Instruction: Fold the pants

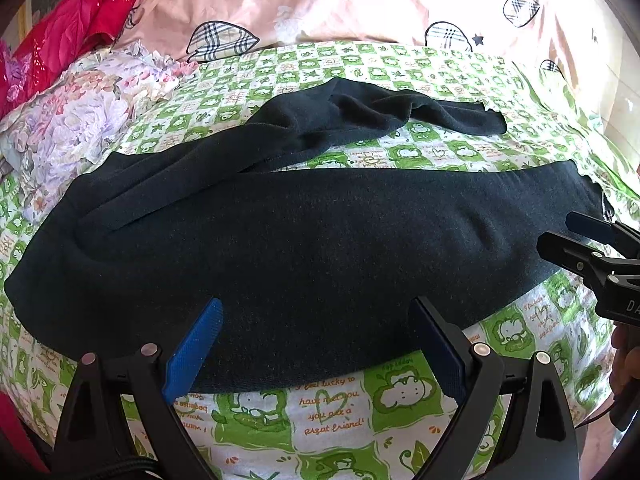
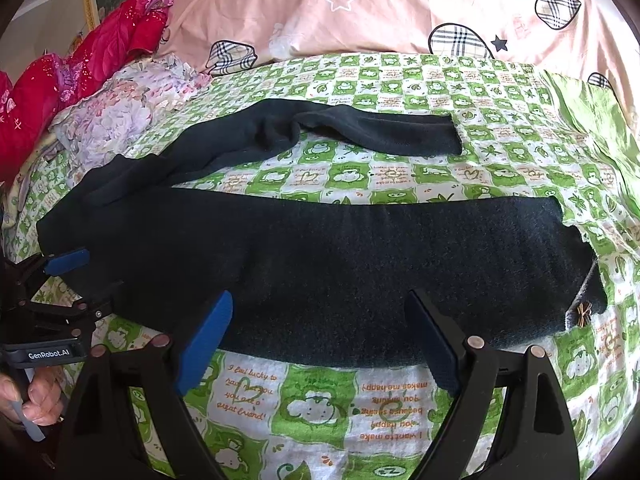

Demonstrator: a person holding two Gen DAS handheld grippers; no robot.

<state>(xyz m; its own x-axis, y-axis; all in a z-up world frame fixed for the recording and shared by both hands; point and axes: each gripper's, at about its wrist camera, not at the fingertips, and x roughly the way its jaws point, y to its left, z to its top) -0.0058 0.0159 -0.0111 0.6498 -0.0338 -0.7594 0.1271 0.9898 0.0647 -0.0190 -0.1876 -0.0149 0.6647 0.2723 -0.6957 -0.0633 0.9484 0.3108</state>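
Dark pants [image 1: 304, 240] lie flat across a green-and-white checked bedsheet [image 1: 320, 412]. The near leg [image 2: 360, 256] is spread wide, with a small bow ornament [image 2: 581, 313] at its right end. The far leg [image 2: 360, 128] lies crumpled behind it. My left gripper [image 1: 318, 304] hovers open over the near edge of the pants towards their left end, nothing pinched. In the right wrist view the left gripper [image 2: 90, 278] shows at the left edge. My right gripper [image 2: 320, 296] stands open over the near edge further right. In the left wrist view the right gripper [image 1: 560, 236] shows beside the near leg's right end.
A pink quilt [image 2: 360, 12] with plaid hearts is bunched along the back. A floral pillow [image 1: 76, 120] and red fabric [image 1: 76, 28] lie at the left. A hand [image 2: 36, 396] grips the left gripper's handle. Bare sheet [image 2: 500, 168] shows between the legs.
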